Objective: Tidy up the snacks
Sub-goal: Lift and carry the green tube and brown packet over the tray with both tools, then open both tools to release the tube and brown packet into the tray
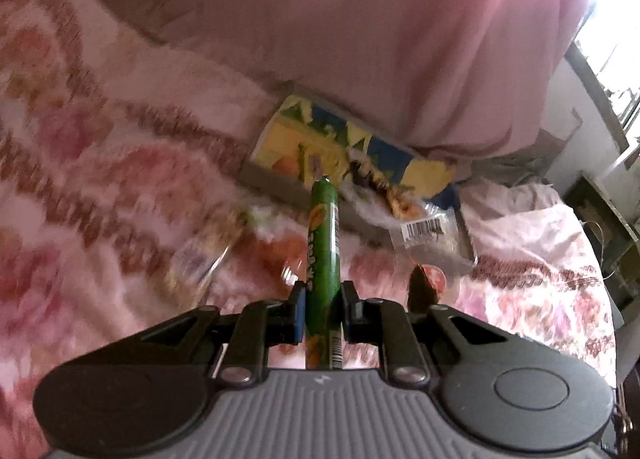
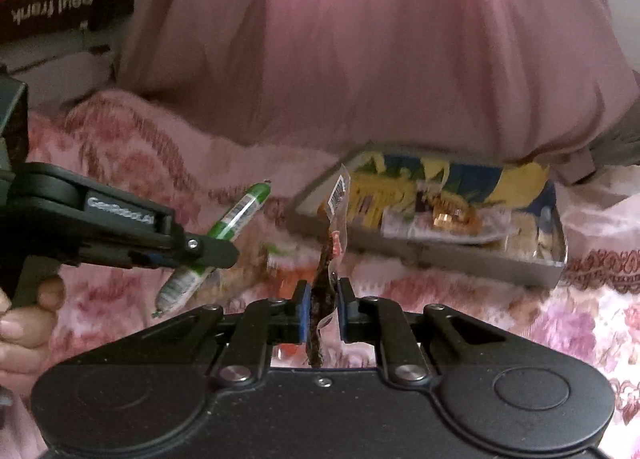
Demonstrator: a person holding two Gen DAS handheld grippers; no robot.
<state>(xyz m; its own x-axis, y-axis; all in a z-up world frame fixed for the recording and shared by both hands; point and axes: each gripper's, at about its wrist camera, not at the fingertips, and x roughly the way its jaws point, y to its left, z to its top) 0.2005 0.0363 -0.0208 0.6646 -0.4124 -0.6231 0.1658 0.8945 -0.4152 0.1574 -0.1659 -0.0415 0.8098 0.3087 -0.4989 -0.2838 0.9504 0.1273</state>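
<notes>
Your left gripper (image 1: 323, 313) squeezes a green snack stick (image 1: 323, 259) tight, and the stick pokes out far past the fingers. Your right gripper (image 2: 323, 309) pinches a dark snack strip in a clear wrapper (image 2: 326, 279) between narrow fingers. Both hang above the flowery blanket (image 1: 100, 163). Farther off sits a gray tray (image 2: 460, 259) with more snacks, under pink cloth (image 2: 380, 39).

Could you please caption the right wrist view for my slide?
Right gripper shut on a dark snack packet; left gripper holds a green sausage stick.
</notes>
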